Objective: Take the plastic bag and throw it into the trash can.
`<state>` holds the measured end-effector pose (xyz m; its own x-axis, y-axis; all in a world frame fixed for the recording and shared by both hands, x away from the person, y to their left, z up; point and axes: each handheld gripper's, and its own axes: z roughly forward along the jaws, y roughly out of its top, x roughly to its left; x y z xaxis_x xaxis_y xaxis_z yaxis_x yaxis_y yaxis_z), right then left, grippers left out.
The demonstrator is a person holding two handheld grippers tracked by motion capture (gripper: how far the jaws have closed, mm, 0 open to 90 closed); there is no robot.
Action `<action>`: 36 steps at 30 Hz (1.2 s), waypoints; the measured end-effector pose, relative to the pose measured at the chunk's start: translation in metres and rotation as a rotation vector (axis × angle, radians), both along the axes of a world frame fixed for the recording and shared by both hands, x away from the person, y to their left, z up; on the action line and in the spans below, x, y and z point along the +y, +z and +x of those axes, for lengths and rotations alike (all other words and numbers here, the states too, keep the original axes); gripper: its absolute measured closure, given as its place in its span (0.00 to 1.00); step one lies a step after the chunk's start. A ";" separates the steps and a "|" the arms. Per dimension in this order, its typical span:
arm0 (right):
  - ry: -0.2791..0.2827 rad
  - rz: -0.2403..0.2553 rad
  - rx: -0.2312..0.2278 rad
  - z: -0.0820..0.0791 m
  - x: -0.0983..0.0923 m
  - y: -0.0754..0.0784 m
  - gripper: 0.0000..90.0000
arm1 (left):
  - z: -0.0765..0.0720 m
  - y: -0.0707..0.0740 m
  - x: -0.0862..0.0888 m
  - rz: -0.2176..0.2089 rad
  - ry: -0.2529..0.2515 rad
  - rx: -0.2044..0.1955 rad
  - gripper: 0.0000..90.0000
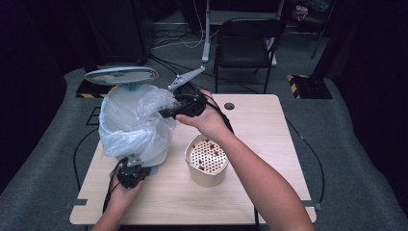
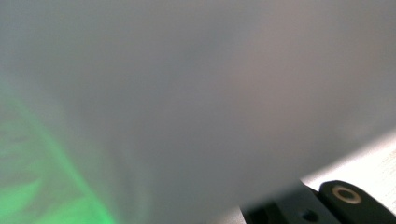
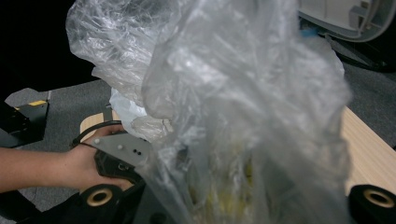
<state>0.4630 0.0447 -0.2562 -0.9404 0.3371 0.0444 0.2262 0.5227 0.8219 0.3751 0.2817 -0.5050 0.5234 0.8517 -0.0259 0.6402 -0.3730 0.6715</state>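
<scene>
A white bin lined with a clear plastic bag (image 1: 130,125) stands on the left of the wooden table (image 1: 269,125), its grey lid (image 1: 121,75) tipped up behind. My right gripper (image 1: 166,113) is at the bag's upper right rim, shut on a bunched fold of the plastic bag (image 3: 243,116), which fills the space between its jaws. My left gripper (image 1: 137,163) sits low against the front of the bin, its fingertips hidden under its body. In its own view the white bag (image 2: 187,93) is a close blur. The left gripper (image 3: 116,158) also appears behind the bag.
A beige tub (image 1: 206,156) with a perforated insert and red bits stands mid-table, under my right forearm. A round hole (image 1: 229,106) is in the tabletop at the back. A black folding chair (image 1: 245,43) stands on the floor beyond the table.
</scene>
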 end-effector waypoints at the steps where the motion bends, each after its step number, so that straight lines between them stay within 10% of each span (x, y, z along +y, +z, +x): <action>1: 0.000 -0.003 -0.003 0.000 0.003 0.000 0.85 | 0.000 0.000 0.000 0.000 0.000 0.000 1.00; 36: -0.003 0.012 -0.053 0.016 0.070 -0.014 0.84 | 0.001 0.000 0.004 0.000 -0.023 0.003 1.00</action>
